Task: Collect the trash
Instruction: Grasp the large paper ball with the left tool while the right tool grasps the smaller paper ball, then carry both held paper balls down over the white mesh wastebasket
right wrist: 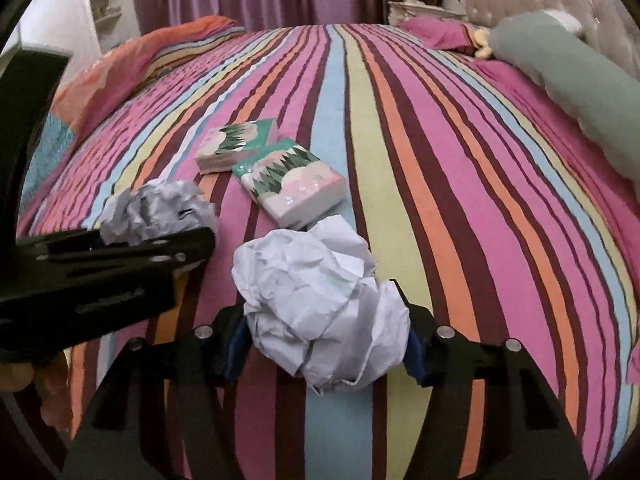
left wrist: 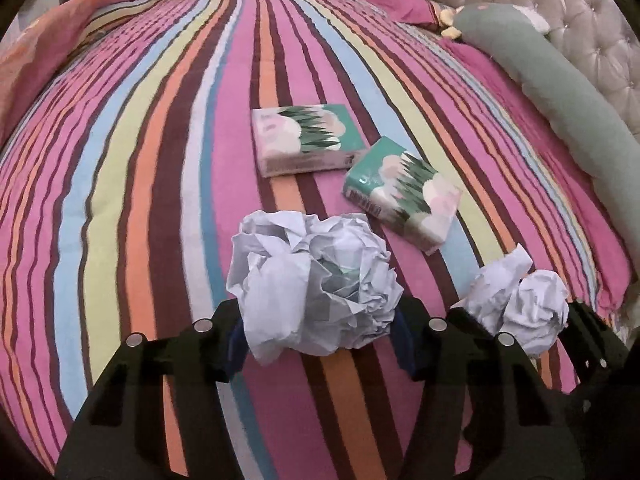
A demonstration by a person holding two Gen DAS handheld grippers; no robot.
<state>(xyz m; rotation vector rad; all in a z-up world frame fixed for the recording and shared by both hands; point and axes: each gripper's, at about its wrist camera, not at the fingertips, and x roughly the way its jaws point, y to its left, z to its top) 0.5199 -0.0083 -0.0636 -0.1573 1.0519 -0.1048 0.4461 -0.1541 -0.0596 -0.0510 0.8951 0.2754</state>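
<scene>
While each gripper (left wrist: 320,336) (right wrist: 324,350) clamps paper (left wrist: 316,284), pads hide.

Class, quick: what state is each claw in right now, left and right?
Left claw: shut on a paper ball.
Right claw: shut on another paper ball.

Bedroom: striped bed (left wrist: 160,200), tufted headboard (left wrist: 580,20)

Crumpled matt paper balls (left wrist: 316,292) on a striped cloth bedspread (left wrist: 140,200) — glossy plastic-wrapped tissue packs (left wrist: 306,140) beyond, tufted satiny headboard (left wrist: 580,20) behind.
</scene>
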